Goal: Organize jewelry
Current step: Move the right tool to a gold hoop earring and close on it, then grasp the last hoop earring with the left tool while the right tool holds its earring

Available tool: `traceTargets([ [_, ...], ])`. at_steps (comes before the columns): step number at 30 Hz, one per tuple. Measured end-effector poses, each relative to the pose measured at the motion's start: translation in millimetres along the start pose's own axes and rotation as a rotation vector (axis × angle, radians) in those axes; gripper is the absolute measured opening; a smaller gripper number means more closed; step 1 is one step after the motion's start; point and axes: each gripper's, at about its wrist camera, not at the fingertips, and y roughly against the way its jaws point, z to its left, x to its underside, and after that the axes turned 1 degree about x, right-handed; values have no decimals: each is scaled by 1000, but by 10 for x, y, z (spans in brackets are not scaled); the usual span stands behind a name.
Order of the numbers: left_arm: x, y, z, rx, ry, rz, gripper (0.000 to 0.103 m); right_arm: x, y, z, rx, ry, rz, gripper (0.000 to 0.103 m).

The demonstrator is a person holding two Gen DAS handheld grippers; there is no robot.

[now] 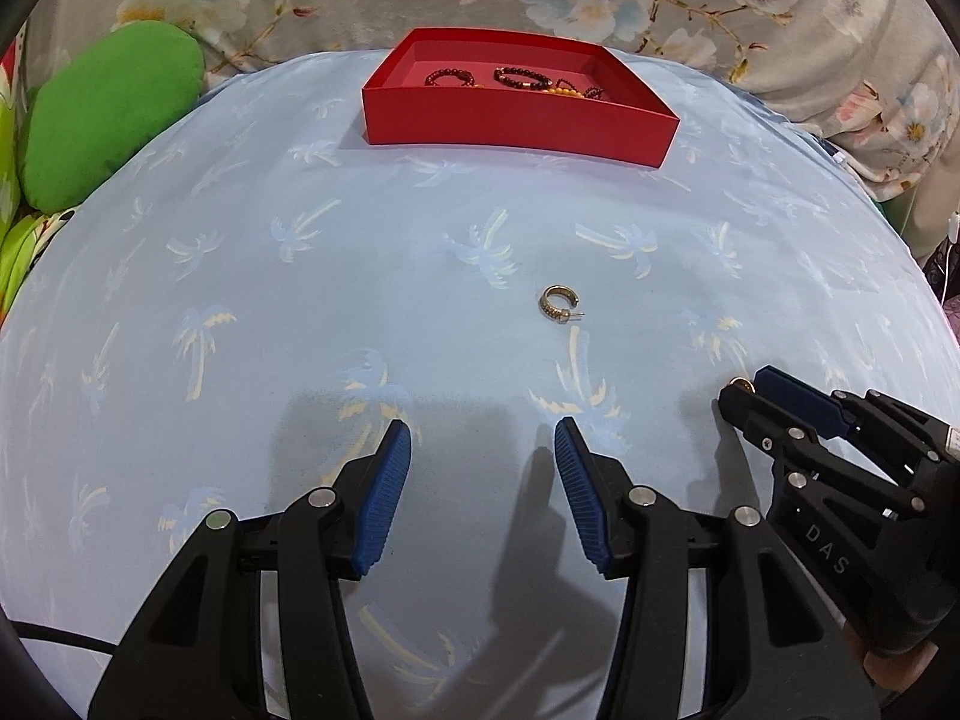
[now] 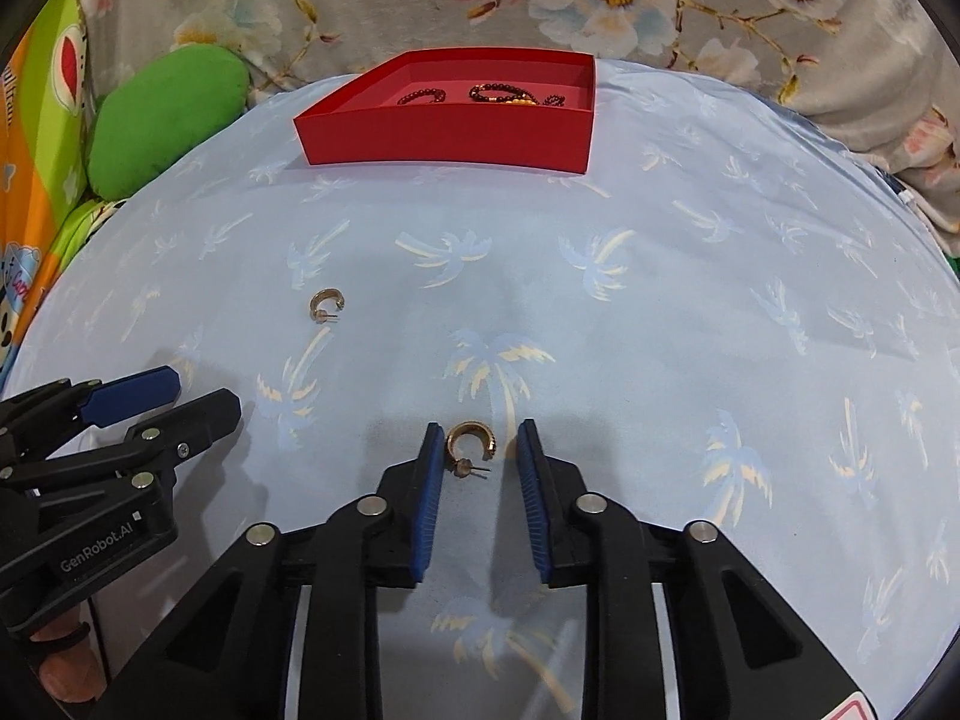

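The right claw [image 2: 474, 450] stood low over the pale blue palm-print cloth [image 2: 660, 312], its blue pads [image 2: 427, 498] parted and straddling a small gold hoop earring [image 2: 470, 443]. The jaws had not closed; the hoop lay loose on the cloth between them, its post pointing back toward the claw, nearer the left pad than the right. From the left wrist view that same earring [image 1: 739, 385] showed only as a glint at the right claw's [image 1: 747, 393] tip.

The left claw [image 1: 483, 450] hung wide open, holding nothing, well short of the second earring [image 1: 559, 303], which lay apart on the cloth toward the red box [image 1: 516, 132]. That box sat at the far edge, with beaded bracelets [image 1: 522, 79] already inside.

To my eye the step in hand was the pinch on the nearer hoop. It looked a fiddly one: the thing was thin, lying flat, and off centre in the gap, so closing as it stood would likely push it sideways first. Shifting the claw slightly to centre the hoop, keeping the tips right down on the cloth, and closing slowly across the curved band and not the post seemed the safer way. The soft cloth might bunch between the pads, so a gentle lift to check the hold would be wise.
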Motion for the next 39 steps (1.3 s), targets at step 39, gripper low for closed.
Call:
traceTargets([
  [39, -507, -426, -297, 20, -37, -1, 17, -164, -79, -261, -40, -94, 5, 16],
])
